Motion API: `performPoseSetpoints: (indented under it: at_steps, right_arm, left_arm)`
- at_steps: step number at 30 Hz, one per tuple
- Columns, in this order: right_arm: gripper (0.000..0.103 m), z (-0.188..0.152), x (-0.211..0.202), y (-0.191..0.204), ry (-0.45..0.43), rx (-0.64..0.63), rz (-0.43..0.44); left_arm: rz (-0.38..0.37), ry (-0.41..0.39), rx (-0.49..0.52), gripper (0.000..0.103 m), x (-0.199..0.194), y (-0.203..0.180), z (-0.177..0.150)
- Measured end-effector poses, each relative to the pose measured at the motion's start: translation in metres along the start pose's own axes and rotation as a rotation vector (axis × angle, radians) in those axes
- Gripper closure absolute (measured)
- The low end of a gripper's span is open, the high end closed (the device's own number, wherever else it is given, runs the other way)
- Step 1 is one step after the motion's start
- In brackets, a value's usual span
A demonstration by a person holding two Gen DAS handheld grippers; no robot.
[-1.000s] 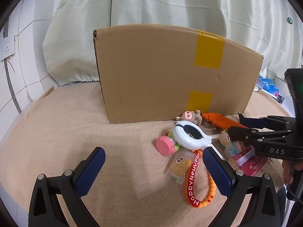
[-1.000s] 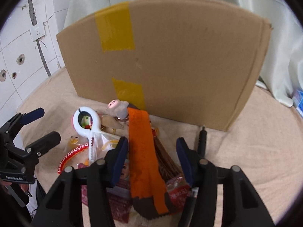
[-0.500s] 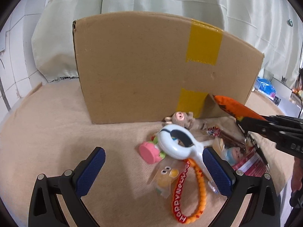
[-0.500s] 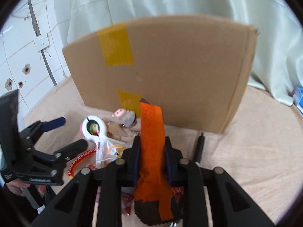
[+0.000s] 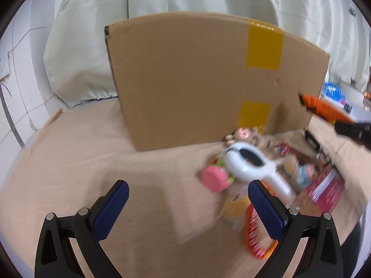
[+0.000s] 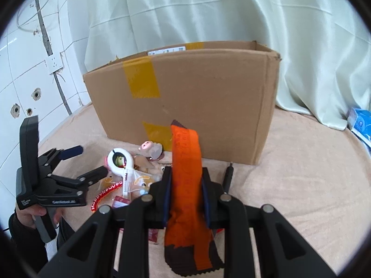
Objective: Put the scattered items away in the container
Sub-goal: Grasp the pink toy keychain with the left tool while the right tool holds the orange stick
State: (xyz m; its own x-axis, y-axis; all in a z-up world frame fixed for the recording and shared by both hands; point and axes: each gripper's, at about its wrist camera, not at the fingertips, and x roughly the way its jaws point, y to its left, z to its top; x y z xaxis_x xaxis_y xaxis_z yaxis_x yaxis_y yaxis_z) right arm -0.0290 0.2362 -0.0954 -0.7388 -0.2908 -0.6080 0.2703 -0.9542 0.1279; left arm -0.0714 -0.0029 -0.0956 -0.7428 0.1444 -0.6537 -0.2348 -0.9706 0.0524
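My right gripper (image 6: 186, 180) is shut on an orange snack packet (image 6: 186, 162) and holds it up in front of the cardboard box (image 6: 197, 97). The packet also shows at the right of the left wrist view (image 5: 324, 110). My left gripper (image 5: 187, 197) is open and empty, low over the cloth, left of the pile; it also shows in the right wrist view (image 6: 81, 162). The pile in front of the box (image 5: 208, 81) holds a white ring-shaped tool (image 5: 250, 162), a pink toy (image 5: 214, 178), a small pig figure (image 6: 148, 147), a red-orange band (image 5: 255, 238) and wrapped snacks (image 5: 324, 187).
A black pen (image 6: 227, 177) lies on the beige cloth right of the pile. A pale curtain (image 6: 208, 11) hangs behind the box. A blue packet (image 6: 360, 122) lies at the far right. A tiled wall with a socket (image 6: 54, 62) is on the left.
My right gripper closed on the orange packet and lifted it off the pile, away from the table. My left gripper has shifted left, staying open.
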Motion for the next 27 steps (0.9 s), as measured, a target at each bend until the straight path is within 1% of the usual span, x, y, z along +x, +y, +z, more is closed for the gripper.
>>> performPoseSetpoints:
  at_steps: [1,3,6,9,12,19,20,21,22,23,24,26,27]
  right_arm:
    - [0.077,0.0,-0.001,0.0,-0.005,0.002,0.001]
    - [0.077,0.002,-0.001,0.002,-0.012,0.004,0.007]
    - [0.077,0.004,-0.002,0.004,-0.025,0.009,0.016]
    - [0.077,0.004,-0.002,0.007,-0.029,0.005,0.023]
    - [0.077,0.004,-0.002,0.009,-0.025,0.001,0.022]
    - [0.077,0.006,-0.005,0.009,-0.038,0.008,0.028]
    - [0.076,0.007,-0.005,0.01,-0.038,0.005,0.028]
    - [0.076,0.007,-0.005,0.01,-0.034,0.002,0.029]
    - [0.076,0.006,-0.005,0.01,-0.033,0.0,0.028]
    - [0.076,0.007,-0.005,0.01,-0.033,0.0,0.027]
    - [0.076,0.006,-0.005,0.01,-0.034,0.001,0.028]
    - [0.076,0.006,-0.004,0.009,-0.032,0.004,0.027]
    - [0.076,0.006,-0.004,0.009,-0.031,0.004,0.026]
  left_arm:
    - [0.044,0.009,0.023,0.0,0.002,0.002,0.0]
    - [0.09,0.028,0.056,0.0,0.01,0.003,0.0]
    - [0.049,0.063,0.058,0.0,0.019,0.006,-0.001]
    - [0.057,0.066,0.094,0.0,0.024,0.001,0.003]
    - [0.019,0.066,0.106,0.0,0.027,-0.003,0.006]
    - [-0.053,0.107,0.151,0.0,0.042,-0.012,0.015]
    - [-0.058,0.111,0.155,0.002,0.043,-0.013,0.016]
    - [-0.061,0.108,0.159,0.005,0.044,-0.014,0.017]
    - [-0.072,0.106,0.164,0.019,0.044,-0.015,0.016]
    - [-0.089,0.106,0.165,0.037,0.044,-0.016,0.016]
    - [-0.111,0.111,0.158,0.043,0.044,-0.016,0.016]
    - [-0.152,0.112,0.145,0.064,0.043,-0.017,0.016]
    - [-0.154,0.104,0.153,0.067,0.041,-0.019,0.015]
